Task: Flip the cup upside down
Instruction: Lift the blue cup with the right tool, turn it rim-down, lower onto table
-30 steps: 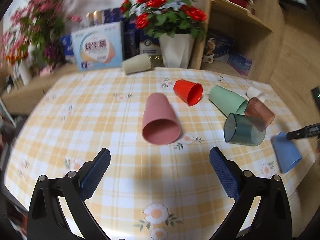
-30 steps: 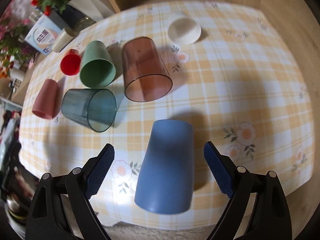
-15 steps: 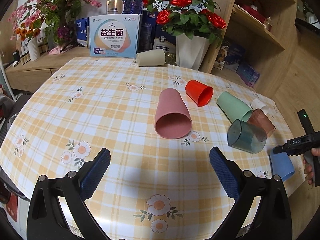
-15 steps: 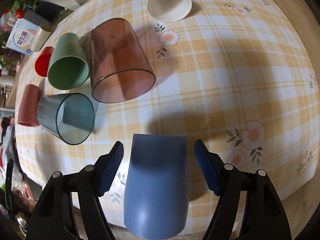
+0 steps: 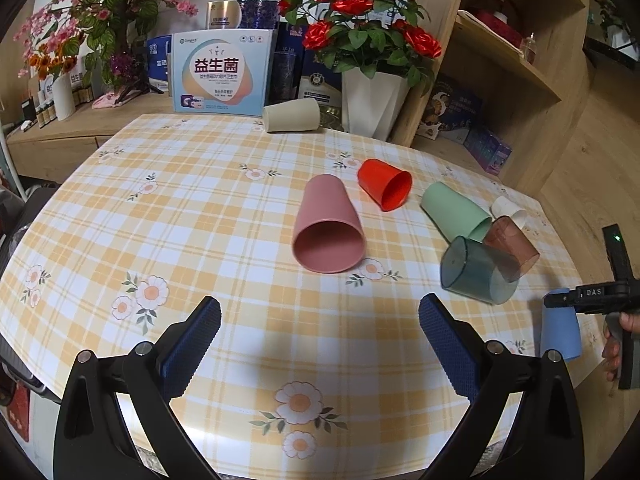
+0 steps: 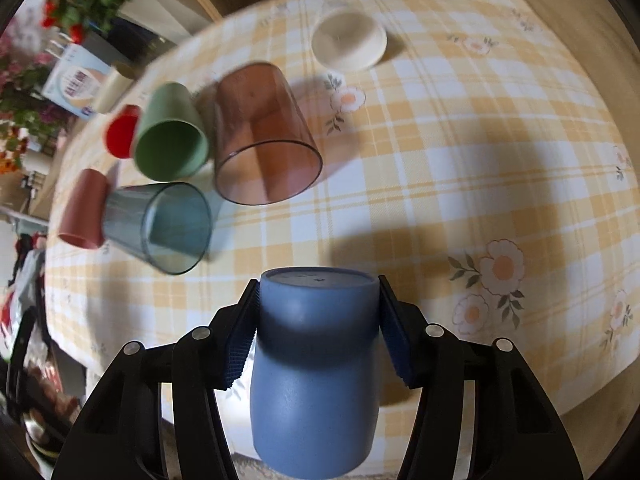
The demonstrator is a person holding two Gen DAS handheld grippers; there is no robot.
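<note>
Right hand-held gripper (image 6: 318, 334) clamped on blue cup (image 6: 314, 368) at lower centre of frame, closed base facing away, left hand-held gripper (image 5: 320, 344) spread wide above table (image 5: 224, 216), pink cup (image 5: 328, 226) lying centre frame.

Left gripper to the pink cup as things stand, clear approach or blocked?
Probably clear. The left gripper is open and empty, and the pink cup lies on its side straight ahead, mouth toward it, with only bare tablecloth between. The red cup lies just behind it, apart.
</note>
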